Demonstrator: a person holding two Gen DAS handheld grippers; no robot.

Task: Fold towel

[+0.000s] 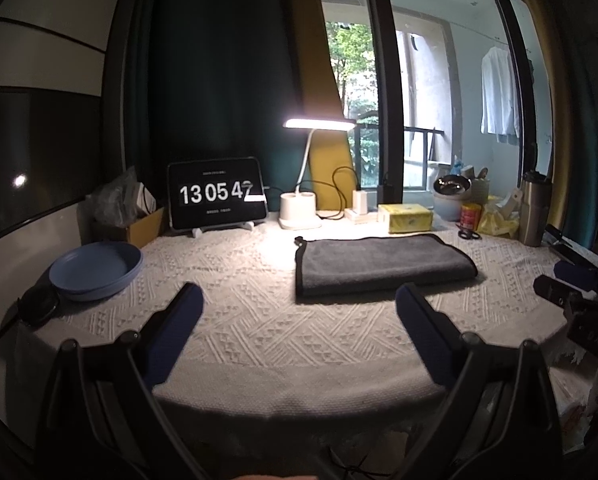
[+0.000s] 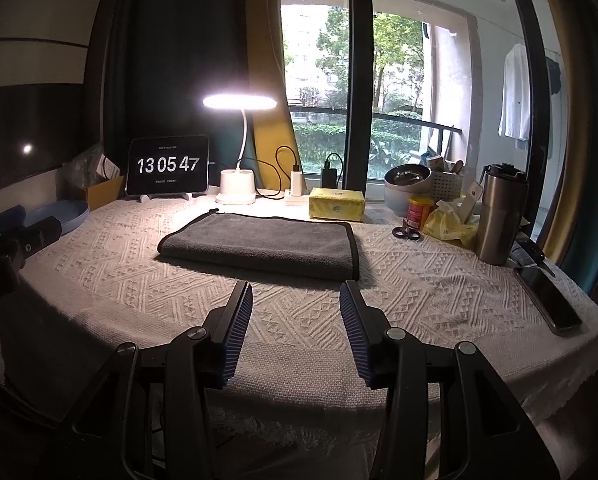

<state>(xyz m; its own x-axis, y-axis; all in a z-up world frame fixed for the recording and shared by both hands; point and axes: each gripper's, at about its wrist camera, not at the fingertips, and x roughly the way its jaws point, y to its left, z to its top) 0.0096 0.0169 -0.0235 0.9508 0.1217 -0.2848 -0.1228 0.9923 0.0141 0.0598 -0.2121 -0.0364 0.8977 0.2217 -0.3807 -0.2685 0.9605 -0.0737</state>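
Nearest the lens, the left gripper (image 1: 299,300) is seen with its jaws spread wide and nothing between them, held above the near part of the white knitted tablecloth (image 1: 239,320). The right gripper (image 2: 296,296) is likewise empty, its jaws parted more narrowly, and is poised just short of the towel's near edge.

The grey towel (image 2: 259,244) is found mid-table, lying flat and already doubled into a neat rectangle with dark binding along its edges; neither gripper touches it. The task is judged to be either near its end or awaiting one further fold.

Several risks are suggested from here. If a further fold is attempted, only the top layer may be pinched, so the stack would be pulled apart rather than folded. The loose tablecloth may be caught together with the towel edge and dragged. A skewed fold may result if the two grippers are not closed on matching corners.

Further back, a blue plate (image 1: 95,270) is set at the left edge, and scissors (image 2: 406,233), a steel tumbler (image 2: 501,216) and a phone (image 2: 549,300) are placed at the right; these could be knocked by a wide sweep. Behind the towel, a yellow tissue box (image 2: 337,203) and a lamp (image 2: 239,140) with trailing cables could be snagged if the towel is flung too far.
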